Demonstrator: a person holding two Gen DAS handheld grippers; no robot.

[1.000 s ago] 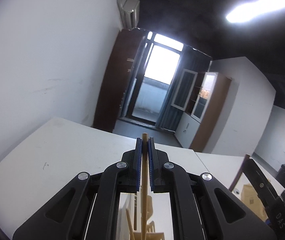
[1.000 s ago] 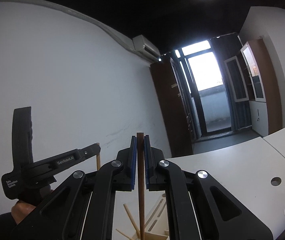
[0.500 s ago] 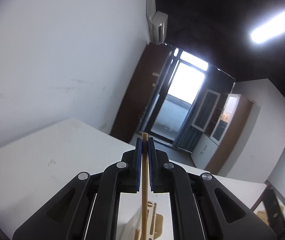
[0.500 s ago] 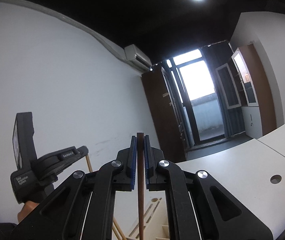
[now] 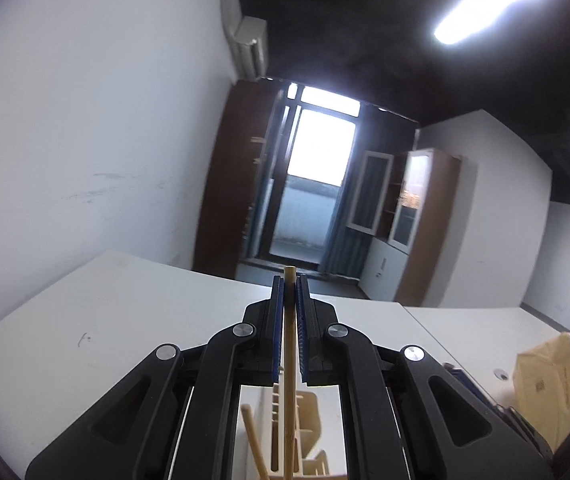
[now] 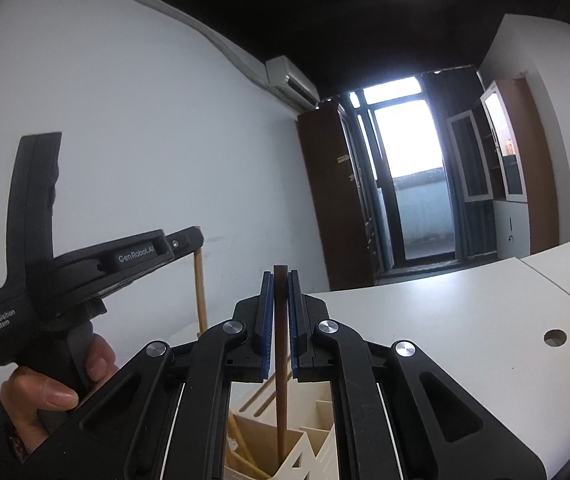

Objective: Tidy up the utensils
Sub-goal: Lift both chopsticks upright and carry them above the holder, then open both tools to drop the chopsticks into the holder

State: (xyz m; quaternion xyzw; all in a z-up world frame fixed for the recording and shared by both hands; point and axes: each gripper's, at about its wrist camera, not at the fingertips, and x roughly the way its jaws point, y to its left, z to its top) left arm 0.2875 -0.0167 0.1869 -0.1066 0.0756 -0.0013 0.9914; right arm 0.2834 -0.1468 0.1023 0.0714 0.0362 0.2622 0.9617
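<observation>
Currently the left claw (image 5: 289, 312) pinches a pale round wooden stick (image 5: 289, 380) upright above a beige wooden slotted holder (image 5: 307, 412). Right claw (image 6: 281, 312) pinches a dark brown wooden stick (image 6: 281, 360), its lower end inside the holder's compartment on the white surface (image 6: 445, 320).

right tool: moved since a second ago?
Yes. The right tool has sunk: the utensil holder below sits nearer and fuller in view, and the dark chopstick now reaches into it.
</observation>
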